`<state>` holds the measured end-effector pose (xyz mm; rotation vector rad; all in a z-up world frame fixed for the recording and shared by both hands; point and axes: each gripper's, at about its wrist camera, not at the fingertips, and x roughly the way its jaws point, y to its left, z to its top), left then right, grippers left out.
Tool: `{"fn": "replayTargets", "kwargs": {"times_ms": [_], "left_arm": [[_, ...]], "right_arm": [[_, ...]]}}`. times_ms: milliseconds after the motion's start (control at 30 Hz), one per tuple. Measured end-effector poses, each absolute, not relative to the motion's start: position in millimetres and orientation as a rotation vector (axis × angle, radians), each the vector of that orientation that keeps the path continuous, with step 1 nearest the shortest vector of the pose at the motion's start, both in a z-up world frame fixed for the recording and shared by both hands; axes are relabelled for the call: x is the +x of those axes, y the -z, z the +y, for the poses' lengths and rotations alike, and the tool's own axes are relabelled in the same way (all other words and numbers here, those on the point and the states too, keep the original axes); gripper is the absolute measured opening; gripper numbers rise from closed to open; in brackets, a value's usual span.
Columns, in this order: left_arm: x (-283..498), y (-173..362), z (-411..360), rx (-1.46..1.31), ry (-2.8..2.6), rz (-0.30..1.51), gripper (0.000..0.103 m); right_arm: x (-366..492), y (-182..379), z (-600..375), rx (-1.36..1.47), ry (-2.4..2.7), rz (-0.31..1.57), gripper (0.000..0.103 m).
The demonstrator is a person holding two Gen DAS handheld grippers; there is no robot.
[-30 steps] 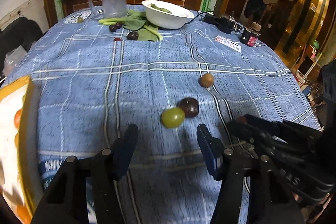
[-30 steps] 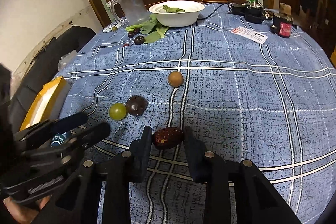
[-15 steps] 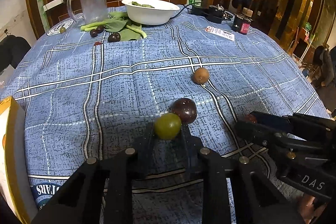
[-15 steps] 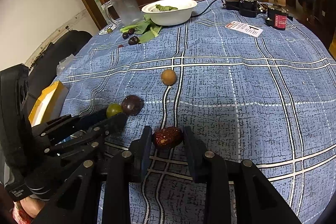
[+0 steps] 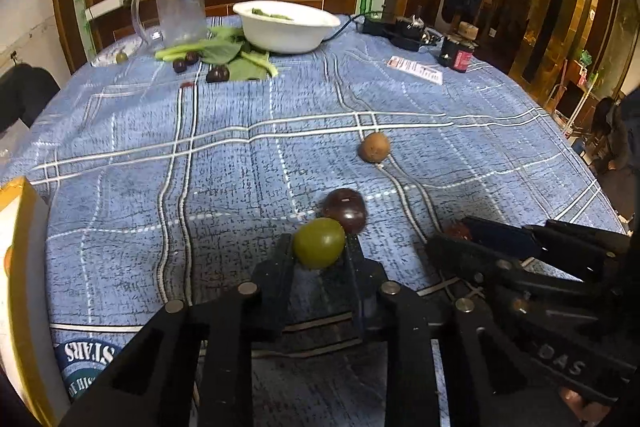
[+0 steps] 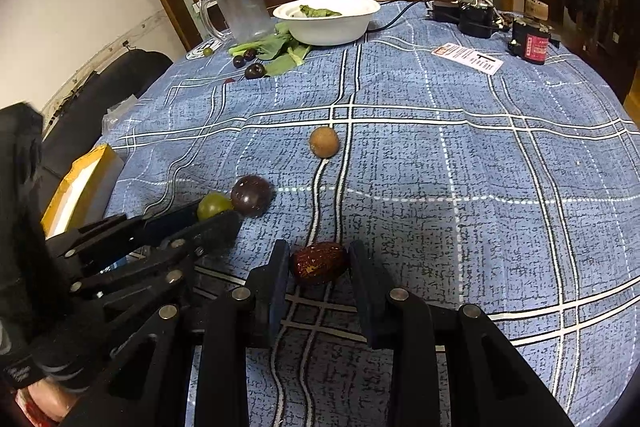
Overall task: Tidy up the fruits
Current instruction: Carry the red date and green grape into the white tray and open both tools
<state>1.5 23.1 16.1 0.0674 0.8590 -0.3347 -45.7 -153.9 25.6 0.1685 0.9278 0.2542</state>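
Left tongs [image 5: 319, 247] pinch the green fruit [image 5: 319, 242]; right tongs [image 6: 319, 261] clamp the dark red fruit [image 6: 319, 263].

Reddish-brown fruit [image 6: 319, 263] between right gripper [image 6: 319, 267] jaws

yellow box [image 5: 16, 267]: cut off by left edge | dark red fruit [image 5: 456, 229]: mostly hidden behind right claw [image 5: 452, 247]

green fruit [image 5: 319, 242]: 2 | dark plums [image 5: 346, 209]: 4 | bowl [image 5: 286, 30]: 1 | pitcher [image 5: 180, 9]: 1
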Motion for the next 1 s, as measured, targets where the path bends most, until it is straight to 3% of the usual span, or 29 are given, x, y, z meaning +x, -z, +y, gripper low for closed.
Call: {"fn": "replayTargets", "kwargs": {"times_ms": [267, 533, 800, 1000], "left_arm": [[-45, -56, 46, 0.021, 0.293, 0.761, 0.023], [-103, -85, 152, -0.101, 0.093, 0.723, 0.024], [-146, -70, 265, -0.152, -0.241, 0.716, 0.024], [-160, -55, 307, -0.224, -0.314, 0.741, 0.024]], "right_arm": [[-55, -36, -150, 0.126, -0.215, 0.870, 0.032], [-94, -72, -88, 0.074, -0.351, 0.818, 0.032], [-129, -107, 25, -0.026, -0.620, 0.772, 0.033], [-136, -93, 98, -0.111, -0.737, 0.805, 0.033]]}}
